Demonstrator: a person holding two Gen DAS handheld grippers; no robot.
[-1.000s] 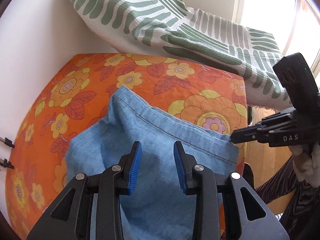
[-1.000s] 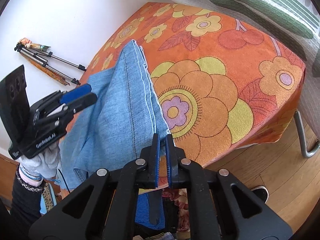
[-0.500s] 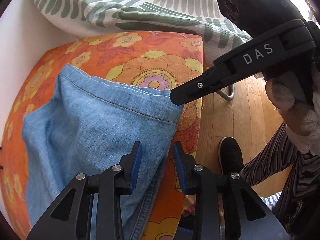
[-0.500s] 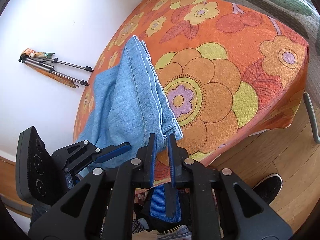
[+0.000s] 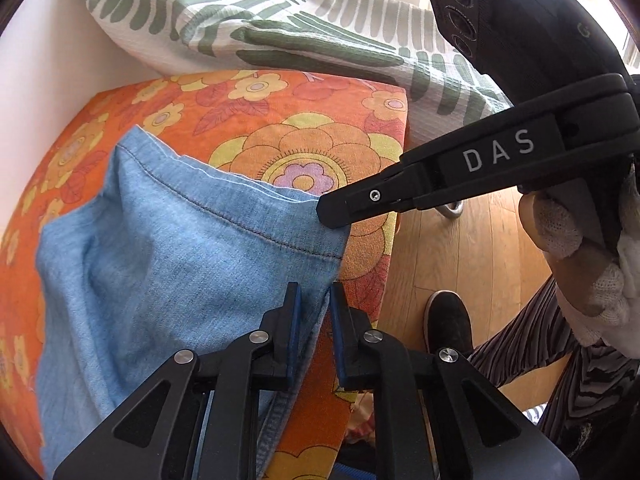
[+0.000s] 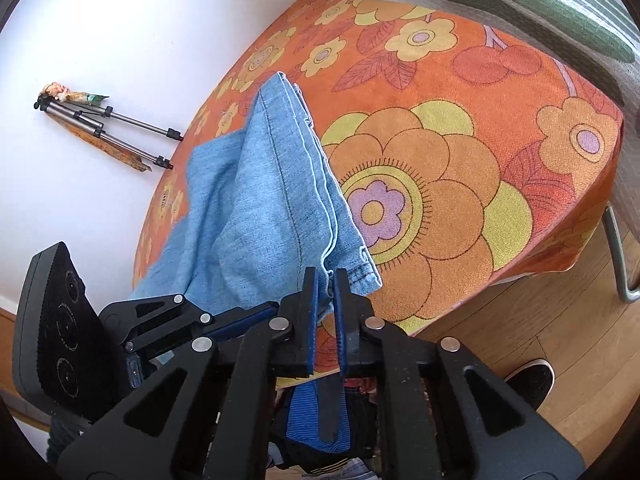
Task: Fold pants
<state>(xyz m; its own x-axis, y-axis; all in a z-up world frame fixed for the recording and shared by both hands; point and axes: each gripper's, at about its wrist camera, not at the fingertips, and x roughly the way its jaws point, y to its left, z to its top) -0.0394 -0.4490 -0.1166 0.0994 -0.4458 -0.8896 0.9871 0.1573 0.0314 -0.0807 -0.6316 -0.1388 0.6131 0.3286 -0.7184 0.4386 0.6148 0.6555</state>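
Light blue denim pants (image 5: 160, 260) lie bunched on a table under an orange floral cloth (image 5: 320, 128). My left gripper (image 5: 314, 292) straddles the pants' right side edge just below the hem; its jaws are closing, with a sliver of orange cloth still showing in the gap. My right gripper (image 5: 328, 208), held by a white-gloved hand (image 5: 580, 264), is shut on the hem's right corner. In the right wrist view, that right gripper (image 6: 326, 276) pinches the layered hem of the pants (image 6: 260, 200), and the left gripper (image 6: 240, 316) sits low at the left, against the fabric.
A white cloth with green leaf print (image 5: 280, 20) hangs behind the table. A folded tripod (image 6: 104, 128) rests against the white wall. Wooden floor, a black shoe (image 5: 444, 320) and a metal leg (image 6: 620, 260) lie beyond the table's near edge (image 6: 460, 312).
My left gripper has moved from the middle of the pants to their right edge, close to the right gripper, and its jaws have narrowed. The right gripper kept its hold on the hem corner.
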